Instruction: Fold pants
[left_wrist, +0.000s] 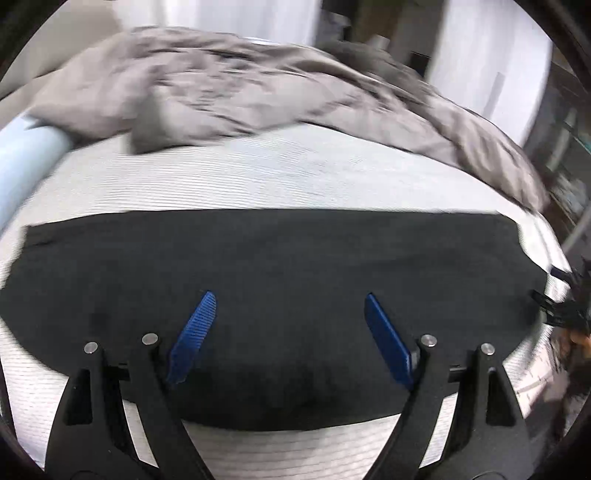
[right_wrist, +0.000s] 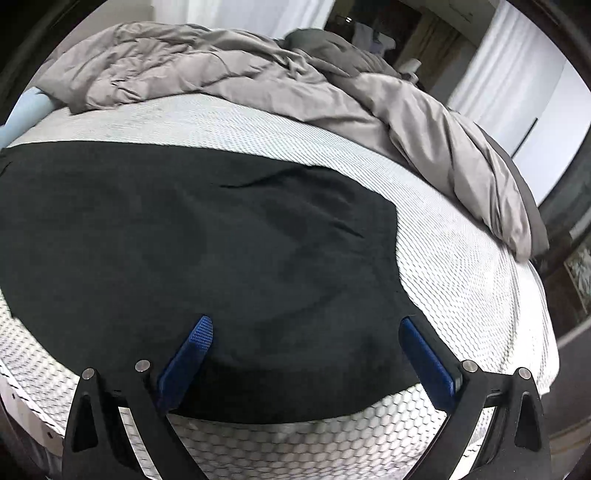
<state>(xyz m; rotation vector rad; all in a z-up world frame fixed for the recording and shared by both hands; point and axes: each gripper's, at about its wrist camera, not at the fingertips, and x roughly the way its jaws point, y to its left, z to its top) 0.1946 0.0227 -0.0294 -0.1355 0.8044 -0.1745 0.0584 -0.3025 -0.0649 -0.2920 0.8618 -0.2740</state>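
While hovering: both sets of tongs spread wide, gripping nothing
left gripper (left_wrist: 290, 334): over pants (left_wrist: 258, 266)
right gripper (right_wrist: 306, 350): pinch hem at 5 o'clock
tip: grab both layers, keep mattress (right_wrist: 258, 122) cover out

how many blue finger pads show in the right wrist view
2: one blue pad at lower left, one at lower right, both over the near edge of the black pants. None seems hidden.

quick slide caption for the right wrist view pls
Open right tool hovers over black pants spread flat on a white mattress, grey duvet bunched behind.
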